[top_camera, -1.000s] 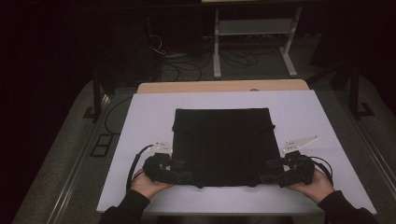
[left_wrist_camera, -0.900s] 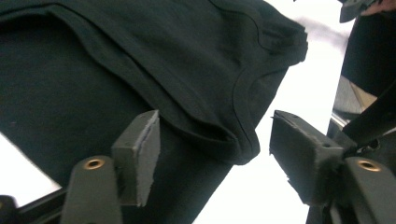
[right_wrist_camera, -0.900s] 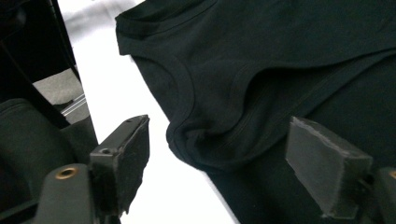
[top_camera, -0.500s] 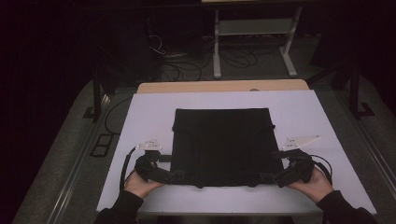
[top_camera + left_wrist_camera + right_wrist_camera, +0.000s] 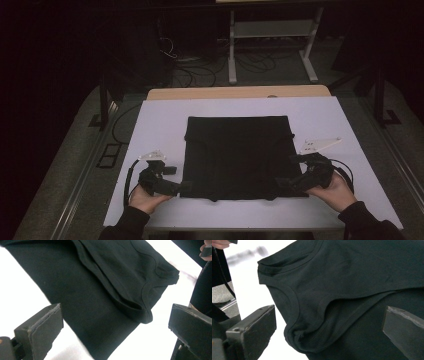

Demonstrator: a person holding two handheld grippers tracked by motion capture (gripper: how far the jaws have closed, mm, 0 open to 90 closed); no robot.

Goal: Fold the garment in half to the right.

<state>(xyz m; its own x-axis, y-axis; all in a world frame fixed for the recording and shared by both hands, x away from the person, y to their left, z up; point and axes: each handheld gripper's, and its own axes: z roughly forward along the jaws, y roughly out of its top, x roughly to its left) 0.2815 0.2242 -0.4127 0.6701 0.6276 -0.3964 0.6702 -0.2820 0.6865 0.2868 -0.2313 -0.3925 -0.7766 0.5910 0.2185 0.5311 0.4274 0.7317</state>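
We see a black folded garment (image 5: 237,157) lying flat at the centre of a white worktop (image 5: 160,120). At about 7 o'clock from it, the left gripper (image 5: 182,187) rests just beside the garment's near left corner; its jaws have just been opening and now stand wide apart with nothing pressed between them. At about 5 o'clock, the right gripper (image 5: 282,182) sits at the near right corner, its jaws likewise just opened and spread wide above the cloth. In the gripper views we see stitched hems and layered folds.
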